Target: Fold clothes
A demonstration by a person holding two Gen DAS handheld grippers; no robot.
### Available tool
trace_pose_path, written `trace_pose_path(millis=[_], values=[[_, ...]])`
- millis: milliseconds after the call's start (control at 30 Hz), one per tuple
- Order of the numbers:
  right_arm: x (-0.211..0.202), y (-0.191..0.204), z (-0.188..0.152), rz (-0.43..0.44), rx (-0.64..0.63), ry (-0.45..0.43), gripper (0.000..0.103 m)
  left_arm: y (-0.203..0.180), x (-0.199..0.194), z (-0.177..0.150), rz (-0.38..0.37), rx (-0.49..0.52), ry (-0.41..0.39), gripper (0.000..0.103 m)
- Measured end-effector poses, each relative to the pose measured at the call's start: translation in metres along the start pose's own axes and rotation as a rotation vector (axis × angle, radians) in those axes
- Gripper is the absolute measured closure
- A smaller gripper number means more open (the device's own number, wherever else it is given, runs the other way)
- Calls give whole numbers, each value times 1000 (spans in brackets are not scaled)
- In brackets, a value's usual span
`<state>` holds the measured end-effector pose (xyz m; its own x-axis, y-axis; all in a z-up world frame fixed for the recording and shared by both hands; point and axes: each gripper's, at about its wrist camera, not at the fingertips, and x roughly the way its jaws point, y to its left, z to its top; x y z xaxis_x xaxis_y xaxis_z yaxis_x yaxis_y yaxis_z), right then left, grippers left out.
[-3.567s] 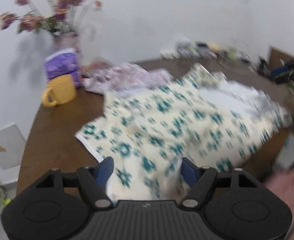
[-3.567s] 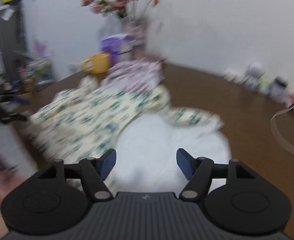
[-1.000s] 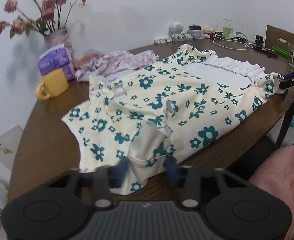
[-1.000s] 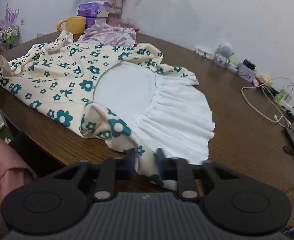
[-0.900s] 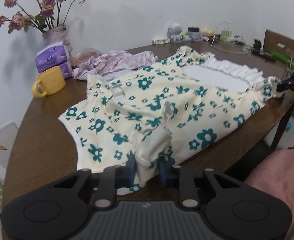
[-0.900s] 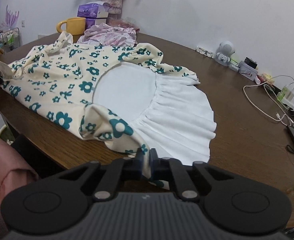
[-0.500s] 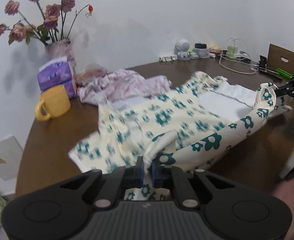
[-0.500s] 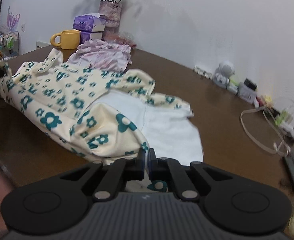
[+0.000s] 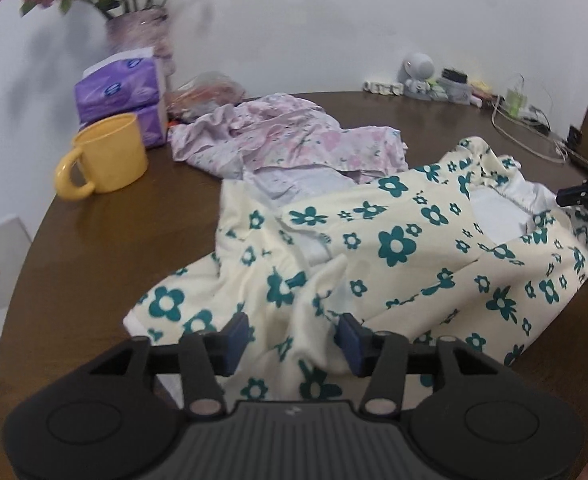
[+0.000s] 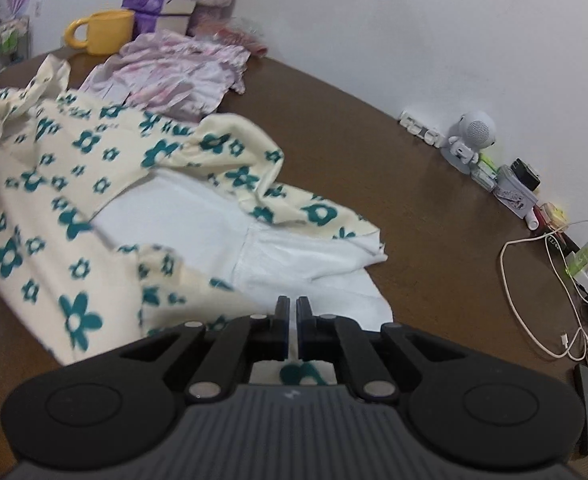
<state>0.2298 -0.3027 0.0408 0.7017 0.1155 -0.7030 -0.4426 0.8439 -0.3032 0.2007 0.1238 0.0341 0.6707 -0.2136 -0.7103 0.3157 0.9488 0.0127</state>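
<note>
On brown wood table [image 9: 94, 216], rumpled cream floral garment [image 9: 394, 248] lies.

Each camera sits just behind its own tongs and looks forward and steeply down along them onto the counter [image 9: 106, 216], close over the cloth. The left view faces the wall past the left tongs [image 9: 292, 338]; the right view faces along the counter's far edge past the right tongs [image 10: 293, 330]. Both share the floral garment [image 9: 398, 240], the yellow mug [image 10: 102, 32] and the small white figure [image 10: 472, 140].
</note>
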Motion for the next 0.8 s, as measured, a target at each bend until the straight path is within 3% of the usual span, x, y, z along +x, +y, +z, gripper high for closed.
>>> trace_pose_path(millis=[100,200,267,333,433,467,500,567,800], values=[[1,-3,2,5,37,-16,100,2,-7,-5,7,-17,-13,45],[-16,-14,-5,26,154,-43,90,3,-18,-10,14,-30,-40,38],[-32,-22,-14,48,239,-66,59,2,-25,-13,20,-30,-58,36],[-46,-25,-30,63,294,-67,51,1,-30,-16,20,-27,-72,35],[-58,-24,-53,81,360,-46,51,0,-32,-19,7,-24,-82,38],[-60,-23,-60,85,378,-36,51,0,-32,-20,1,-23,-84,43],[-60,-21,-65,76,381,-29,51,-1,-32,-21,-5,-22,-86,56],[-59,-20,-71,65,391,-18,50,-2,-29,-22,-23,-19,-79,67],[-38,-25,-69,67,395,1,39,-6,-18,-28,-25,-22,-55,68]])
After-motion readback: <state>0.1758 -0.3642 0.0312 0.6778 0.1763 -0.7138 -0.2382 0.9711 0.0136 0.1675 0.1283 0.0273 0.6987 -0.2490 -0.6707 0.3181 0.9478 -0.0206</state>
